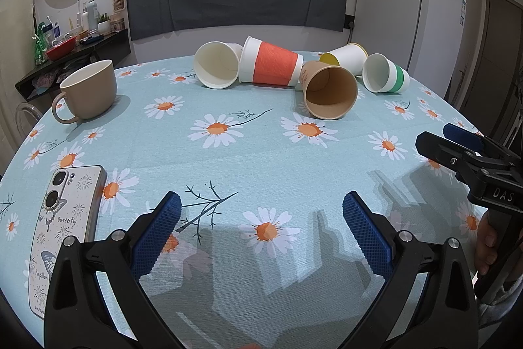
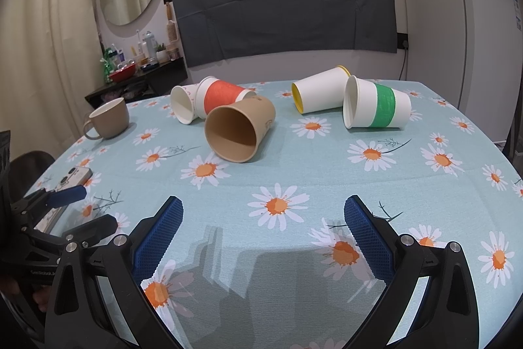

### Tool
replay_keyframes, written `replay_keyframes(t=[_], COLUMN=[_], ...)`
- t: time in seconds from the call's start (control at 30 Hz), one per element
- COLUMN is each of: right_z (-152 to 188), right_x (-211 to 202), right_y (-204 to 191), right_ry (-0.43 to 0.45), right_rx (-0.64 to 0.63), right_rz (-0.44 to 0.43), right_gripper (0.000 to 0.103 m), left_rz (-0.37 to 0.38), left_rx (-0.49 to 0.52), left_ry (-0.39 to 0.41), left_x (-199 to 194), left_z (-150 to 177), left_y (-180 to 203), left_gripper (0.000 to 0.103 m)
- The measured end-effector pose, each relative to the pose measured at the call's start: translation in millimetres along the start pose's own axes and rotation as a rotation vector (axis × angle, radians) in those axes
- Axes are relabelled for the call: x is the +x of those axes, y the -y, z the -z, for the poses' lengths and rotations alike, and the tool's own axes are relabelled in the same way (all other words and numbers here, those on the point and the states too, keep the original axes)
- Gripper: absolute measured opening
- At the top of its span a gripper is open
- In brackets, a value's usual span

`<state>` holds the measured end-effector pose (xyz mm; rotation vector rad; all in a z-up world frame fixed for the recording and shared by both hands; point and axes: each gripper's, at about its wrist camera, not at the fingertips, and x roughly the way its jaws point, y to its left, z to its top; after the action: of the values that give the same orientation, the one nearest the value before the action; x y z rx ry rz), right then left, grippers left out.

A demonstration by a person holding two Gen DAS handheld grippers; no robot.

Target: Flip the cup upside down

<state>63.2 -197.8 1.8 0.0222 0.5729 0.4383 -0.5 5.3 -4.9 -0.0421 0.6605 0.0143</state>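
Both grippers hover low over the near edge of the daisy tablecloth [image 1: 248,152], jaws spread wide, nothing between the blue pads. Left gripper [image 1: 261,224], right gripper [image 2: 263,228].

Five paper cups lie on their sides at the far end of the table, well apart from both grippers:
- plain white cup [image 1: 217,64], mouth toward the cameras, touching the orange-sleeve cup [image 1: 273,62]
- brown kraft cup [image 1: 328,92] nearest, mouth facing the cameras, touching the orange one
- yellow-lined white cup [image 1: 346,56] behind it
- green-band cup [image 1: 385,74] far right

The right wrist view shows the green-band cup [image 2: 376,103] leaning against the yellow-lined cup [image 2: 318,92] — the left view can't resolve that contact. It also shows a gap between the kraft cup [image 2: 240,128] and the right-hand pair.

The left view shows more of the left side: a tan ceramic mug [image 1: 86,90] upright, and a phone [image 1: 63,234] face down in a butterfly case, just beside the left finger. The right view only catches the phone's corner [image 2: 76,175], plus the left gripper side-on [image 2: 81,208].
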Motion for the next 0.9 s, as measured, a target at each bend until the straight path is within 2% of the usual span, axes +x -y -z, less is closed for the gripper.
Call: replay_keyframes(t=[0.4,0.6,0.9], right_z=[-3,-1,-8], right_x=[0,1,7], right_y=[-2,-1,11], right_ry=[0.006,-0.004,-0.07], right_rx=[-0.007,-0.009,0.04], right_rz=[0.01,0.015,-0.036], right_gripper=[0.095,0.095,0.095], left_rz=[-0.006,-0.034,-0.053], left_rx=[-0.006,0.009,0.078], left_ry=[-0.01,-0.007,-0.025], left_x=[1,1,3], left_z=[-1,0,-5], left_y=[0,3,15], left_gripper=[0.097,0.097,0.097])
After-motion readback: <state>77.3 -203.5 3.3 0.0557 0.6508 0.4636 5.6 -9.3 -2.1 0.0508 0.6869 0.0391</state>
